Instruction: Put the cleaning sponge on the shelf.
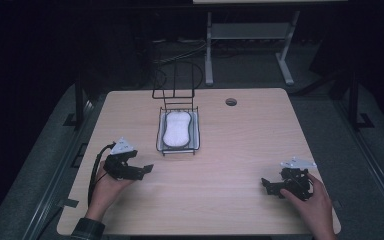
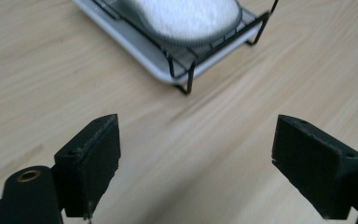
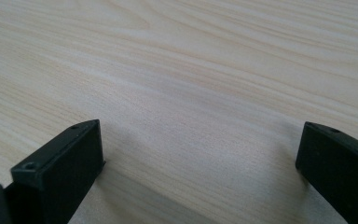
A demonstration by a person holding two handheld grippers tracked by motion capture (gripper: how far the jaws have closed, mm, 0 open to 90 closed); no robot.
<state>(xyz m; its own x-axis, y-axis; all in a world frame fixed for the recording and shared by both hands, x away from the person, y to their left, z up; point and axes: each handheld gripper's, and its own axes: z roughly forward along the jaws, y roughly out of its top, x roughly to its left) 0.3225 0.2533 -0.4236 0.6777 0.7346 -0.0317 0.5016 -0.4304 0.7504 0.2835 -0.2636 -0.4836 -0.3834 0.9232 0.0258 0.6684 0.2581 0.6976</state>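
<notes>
A white sponge-like pad [image 1: 176,128] lies in a black wire rack [image 1: 160,143] over a grey drip tray near the table's far middle. My left gripper [image 1: 142,170] rests low at the left front, open, its jaws wide apart with nothing between them. Its own view looks toward the rack's near corner [image 2: 186,79], the white pad [image 2: 186,16] and the grey tray [image 2: 135,51]. My right gripper [image 1: 270,186] sits at the right front, also open, and its fingers [image 3: 65,172] frame bare wood.
The light wooden table [image 1: 240,135] has a cable hole [image 1: 231,102] at the back right. The rack's tall wire loop [image 1: 176,80] rises behind the tray. A grey desk frame [image 1: 250,35] stands on the dark floor beyond.
</notes>
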